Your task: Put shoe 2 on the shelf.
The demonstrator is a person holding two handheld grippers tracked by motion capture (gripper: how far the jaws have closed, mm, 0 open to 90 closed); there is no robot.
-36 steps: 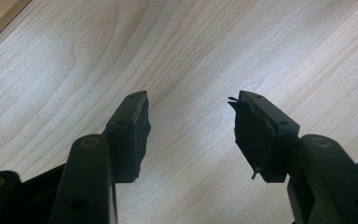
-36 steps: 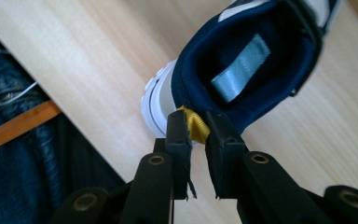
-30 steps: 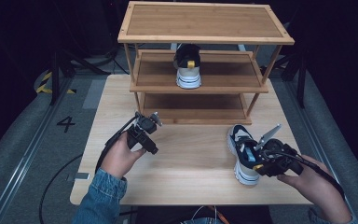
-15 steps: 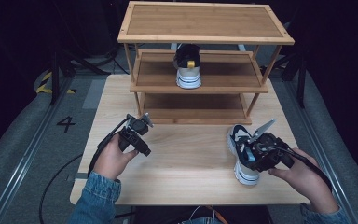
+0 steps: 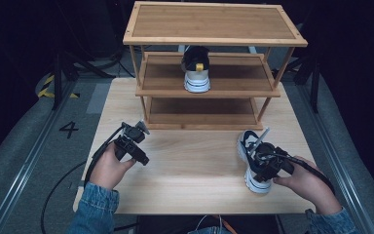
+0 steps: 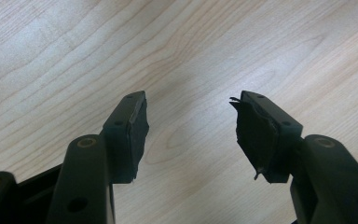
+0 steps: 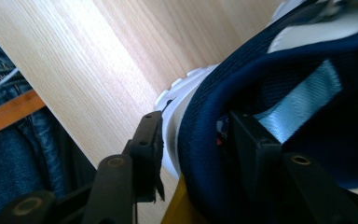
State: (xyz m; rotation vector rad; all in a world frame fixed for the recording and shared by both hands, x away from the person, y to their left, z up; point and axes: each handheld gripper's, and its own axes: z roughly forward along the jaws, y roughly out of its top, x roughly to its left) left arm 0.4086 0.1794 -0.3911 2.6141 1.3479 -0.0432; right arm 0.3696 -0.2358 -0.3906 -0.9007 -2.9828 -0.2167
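Observation:
A navy and white sneaker lies on the wooden table at the right, toe toward the rack. My right gripper sits at its heel. In the right gripper view my right gripper has one jaw against the white outside of the heel and the other inside the navy collar. Its jaws have just been closing, with the heel wall between them. My left gripper hovers over bare table at the left. Its jaws have just been opening further and hold nothing.
A three-tier wooden shoe rack stands at the table's far side. A second sneaker sits on its middle shelf, heel toward me. Denim sleeves come in at the bottom edge, and dark floor surrounds the table.
My left hand has drifted left across the table. The right gripper has moved left and down onto the sneaker's heel.

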